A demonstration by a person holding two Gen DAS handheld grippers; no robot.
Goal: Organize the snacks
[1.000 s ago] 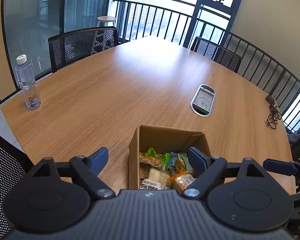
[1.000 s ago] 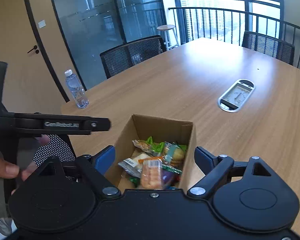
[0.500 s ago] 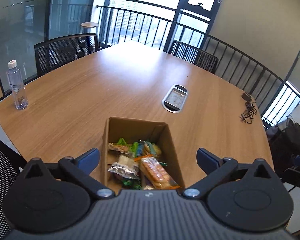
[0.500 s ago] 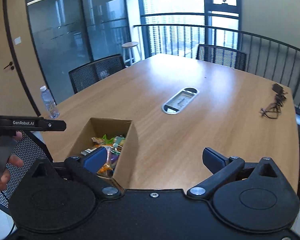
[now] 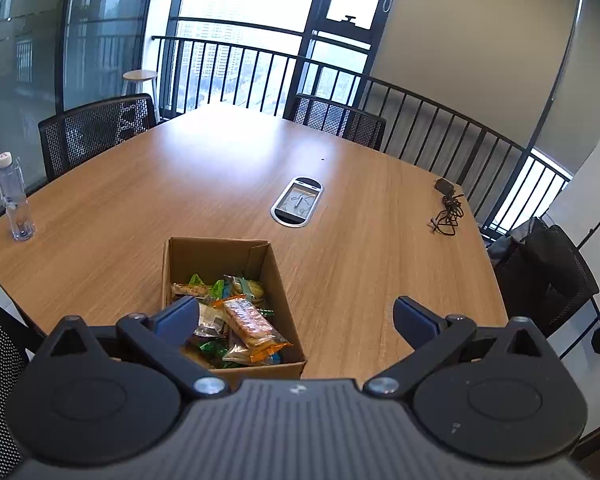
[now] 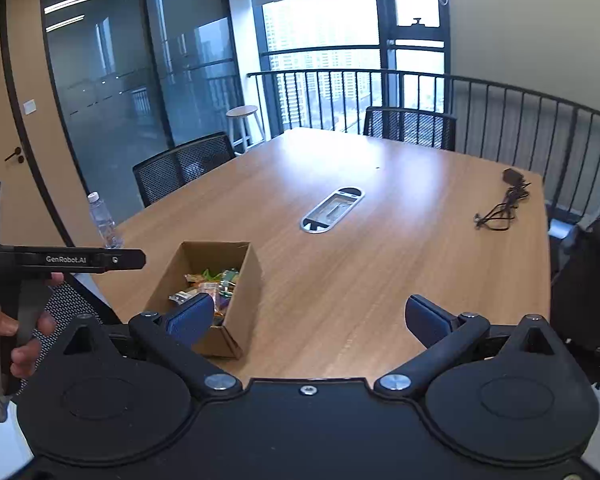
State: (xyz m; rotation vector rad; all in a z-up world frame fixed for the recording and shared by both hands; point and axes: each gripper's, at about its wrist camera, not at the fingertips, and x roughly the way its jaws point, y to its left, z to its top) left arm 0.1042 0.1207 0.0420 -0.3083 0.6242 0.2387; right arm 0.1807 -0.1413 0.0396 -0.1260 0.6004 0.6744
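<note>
You are holding both tongs wide and empty, left tongs (image 5: 296,316), right tongs (image 6: 310,316), cardboard box (image 5: 276,276) of snack packets (image 5: 252,326) sitting on the bench (image 5: 180,184), long axis running away from you.

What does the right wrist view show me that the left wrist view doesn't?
Only the right wrist view: the left gripper from the side, the hand holding it, and a door handle. Only the left wrist view: the orange cracker pack lying on top of the other snacks. Both: the cardboard box, water bottle, cable hatch, black cord, wooden table and stool.
</note>
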